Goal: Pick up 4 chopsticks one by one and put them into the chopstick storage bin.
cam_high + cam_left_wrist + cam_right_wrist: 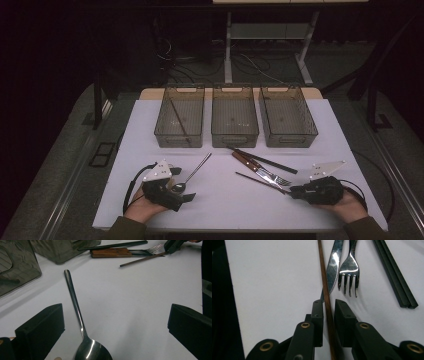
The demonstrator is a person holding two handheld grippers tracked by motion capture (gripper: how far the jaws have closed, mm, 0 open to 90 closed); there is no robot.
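Right hand-held gripper (328,306) is closing its jaws around a brown chopstick (323,277).
Thin, stiff and slippery, it is sitting gripped near its end; left hand-held gripper (112,325) is gaping empty over a spoon (82,332).

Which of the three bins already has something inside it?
The left bin: a dark chopstick lies slanted in it. The middle bin and the right bin look empty.
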